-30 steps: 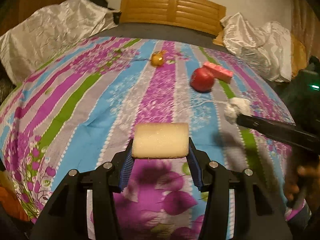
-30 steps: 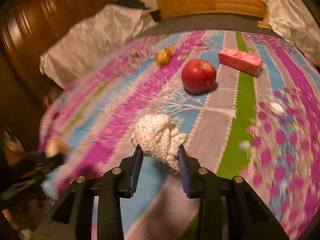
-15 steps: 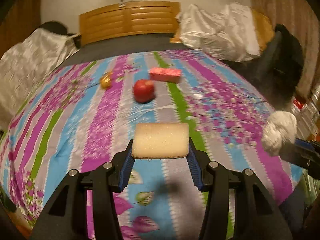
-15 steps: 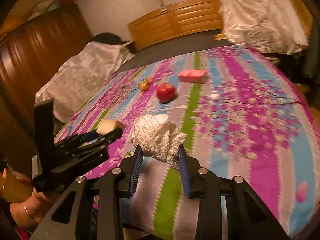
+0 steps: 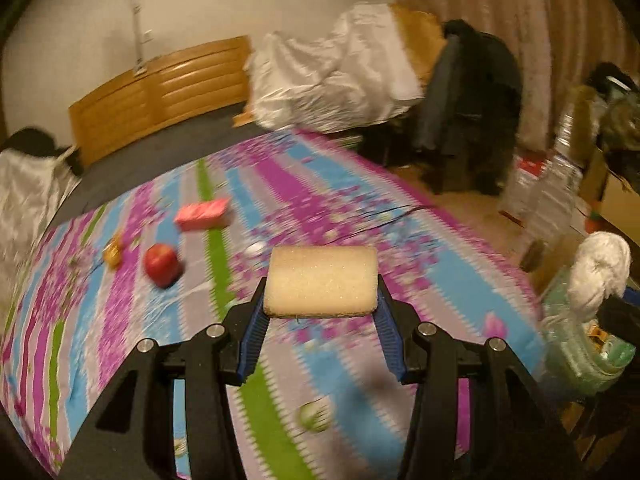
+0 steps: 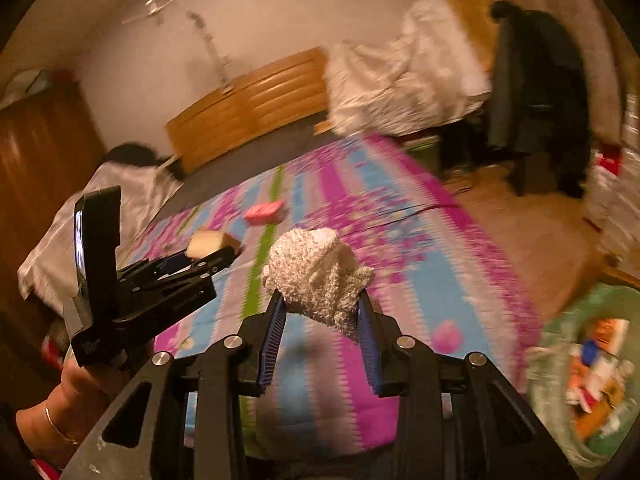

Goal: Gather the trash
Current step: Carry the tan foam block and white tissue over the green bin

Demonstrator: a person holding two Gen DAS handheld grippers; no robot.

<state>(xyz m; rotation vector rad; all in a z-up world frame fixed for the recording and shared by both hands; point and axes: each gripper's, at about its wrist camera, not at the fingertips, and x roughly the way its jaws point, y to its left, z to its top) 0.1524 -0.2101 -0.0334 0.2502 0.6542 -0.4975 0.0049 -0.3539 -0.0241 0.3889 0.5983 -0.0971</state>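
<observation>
1. The left hand-held gripper point(image 5: 320, 312) pinches a beige sponge point(image 5: 321, 281) between its blue pads, held above the bed point(image 5: 360, 208) with its striped floral cover.
2. The right hand-held gripper point(image 6: 322, 320) pinches a crumpled white cloth wad point(image 6: 318, 276), also above the bed.
3. In the right wrist view, the left hand-held gripper point(image 6: 216, 254) shows at the left, carried by a hand point(image 6: 76, 384).
4. A red apple point(image 5: 161, 265), a pink carton point(image 5: 202, 213) and a small yellow item point(image 5: 113, 254) lie on the bed, near one another.
5. A trash bag point(image 6: 580, 380) holding mixed wrappers sits on the floor beside the bed's corner, at the lower right of both grippers.
</observation>
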